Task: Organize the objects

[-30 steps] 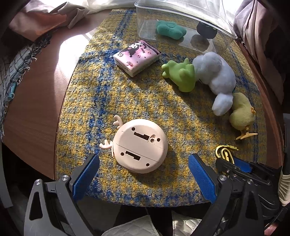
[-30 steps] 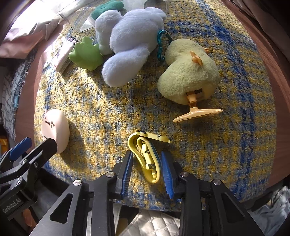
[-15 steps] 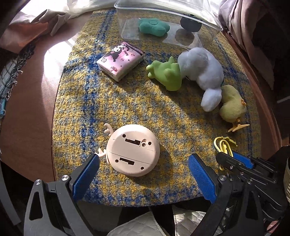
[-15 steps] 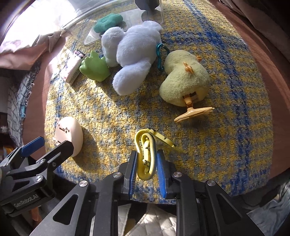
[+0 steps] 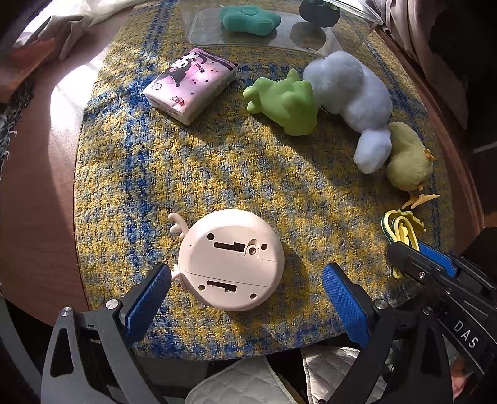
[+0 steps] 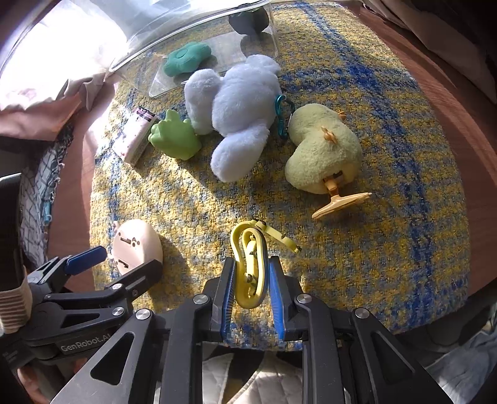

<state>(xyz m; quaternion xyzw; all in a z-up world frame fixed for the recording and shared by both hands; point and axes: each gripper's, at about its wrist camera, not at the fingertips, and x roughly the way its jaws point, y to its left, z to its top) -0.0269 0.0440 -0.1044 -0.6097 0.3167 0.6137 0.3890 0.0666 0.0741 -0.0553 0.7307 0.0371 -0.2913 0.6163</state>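
My right gripper (image 6: pixel 250 276) is shut on a yellow plastic clip (image 6: pixel 250 264) and holds it just above the woven mat; the clip also shows in the left wrist view (image 5: pixel 400 231). My left gripper (image 5: pixel 245 289) is open, its blue pads on either side of a round pink toy (image 5: pixel 231 259) that lies bottom-up; the toy shows in the right wrist view (image 6: pixel 136 245) too. A clear plastic box (image 5: pixel 279 31) at the far edge holds a teal flower toy (image 5: pixel 250 20) and a dark toy (image 5: pixel 320 14).
On the yellow-blue mat (image 5: pixel 186 161) lie a pink tissue pack (image 5: pixel 189 84), a green frog toy (image 5: pixel 285 102), a pale blue plush (image 5: pixel 351 93) and a yellow-green chick plush (image 5: pixel 408 158). Brown table (image 5: pixel 37 174) borders the mat. Cloth lies at the back left.
My right gripper has closed on the yellow clip and lifted it upright. My left gripper has moved nearer to the pink toy and stays open.
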